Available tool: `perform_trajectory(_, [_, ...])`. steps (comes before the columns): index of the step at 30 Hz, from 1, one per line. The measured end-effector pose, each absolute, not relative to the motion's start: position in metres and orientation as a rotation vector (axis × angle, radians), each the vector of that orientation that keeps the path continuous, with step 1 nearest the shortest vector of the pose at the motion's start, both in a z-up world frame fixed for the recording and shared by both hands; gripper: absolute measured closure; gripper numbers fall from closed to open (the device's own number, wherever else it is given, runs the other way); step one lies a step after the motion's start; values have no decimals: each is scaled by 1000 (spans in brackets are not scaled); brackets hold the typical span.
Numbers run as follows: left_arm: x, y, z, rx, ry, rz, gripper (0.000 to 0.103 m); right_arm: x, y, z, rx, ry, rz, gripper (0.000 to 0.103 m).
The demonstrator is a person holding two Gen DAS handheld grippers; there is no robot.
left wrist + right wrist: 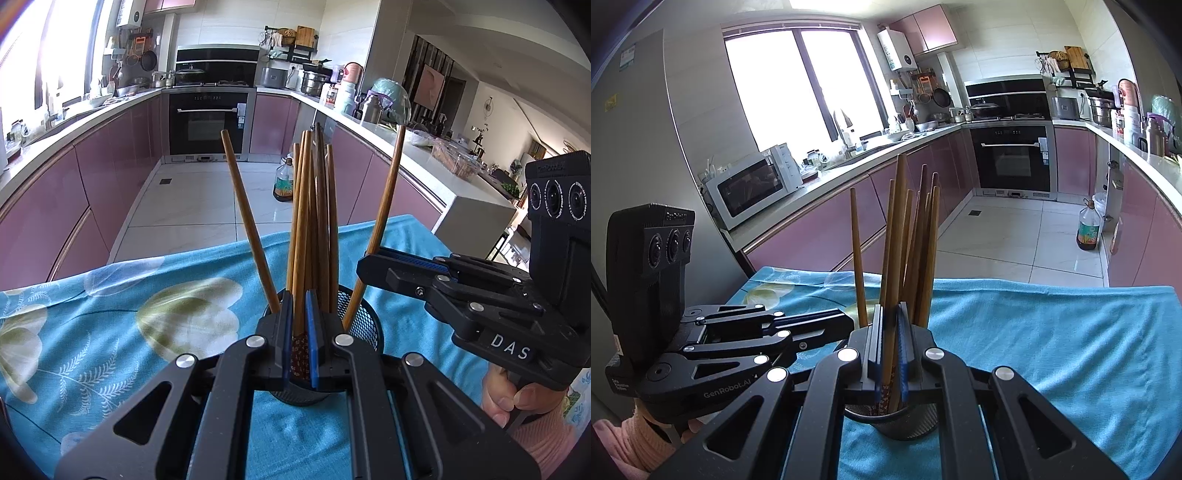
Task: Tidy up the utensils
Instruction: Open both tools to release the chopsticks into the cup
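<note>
In the left wrist view the left gripper (pixel 300 336) is clenched on one wooden chopstick (pixel 300 236), its blue-padded fingers (pixel 313 332) pressing the shaft just above its patterned lower end. That chopstick stands nearly upright, long axis running up and away from the fingers, lower end down inside the black mesh holder (pixel 360 325) directly under and behind the fingers. Left of the fingers a lone chopstick (pixel 246 218) leans out to the left; behind them a tight bundle (pixel 325 221) rises nearly straight up. To the right, this view alone shows the right gripper (pixel 369 264) from its side, clamped on a chopstick (pixel 384 210) that slants up to the right from the holder, with a hand (pixel 517 397) on its grip and a pink sleeve.

The right wrist view alone shows the left gripper (pixel 846 321) at the left, from outside, its fingers reaching to the holder's rim. At centre the right gripper (pixel 891 350) holds its chopstick (pixel 895 236), which here reads as nearly vertical between the fingers (pixel 874 347). The mesh holder (pixel 905 424) sits beneath the fingers on the desk, which is covered by a blue floral cloth (pixel 1052 350). A microwave (pixel 753 184) on the kitchen counter appears only here.
</note>
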State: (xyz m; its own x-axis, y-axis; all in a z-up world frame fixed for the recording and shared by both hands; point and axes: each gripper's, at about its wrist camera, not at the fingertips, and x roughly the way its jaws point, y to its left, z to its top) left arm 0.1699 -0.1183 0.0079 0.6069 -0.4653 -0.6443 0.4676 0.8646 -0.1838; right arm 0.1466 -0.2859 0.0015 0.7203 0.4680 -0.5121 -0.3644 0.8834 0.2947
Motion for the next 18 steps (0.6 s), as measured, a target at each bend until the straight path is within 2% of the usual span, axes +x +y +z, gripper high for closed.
perform_trajectory(7, [174, -118, 0, 4, 744, -539, 95, 150, -284, 0, 181, 622, 460, 91])
perform_trajectory(11, [171, -113, -4, -7, 729, -531, 91, 150, -287, -3, 186, 628, 455, 88])
perform_trajectory(14, [167, -105, -7, -27, 713, -526, 81, 148, -286, -4, 184, 631, 450, 87])
perform_trajectory(16, [162, -98, -9, -30, 695, -514, 74, 145, -286, -4, 181, 629, 444, 82])
perform_trajectory(18, [155, -93, -9, -31, 675, -501, 67, 141, -287, -4, 178, 622, 437, 72])
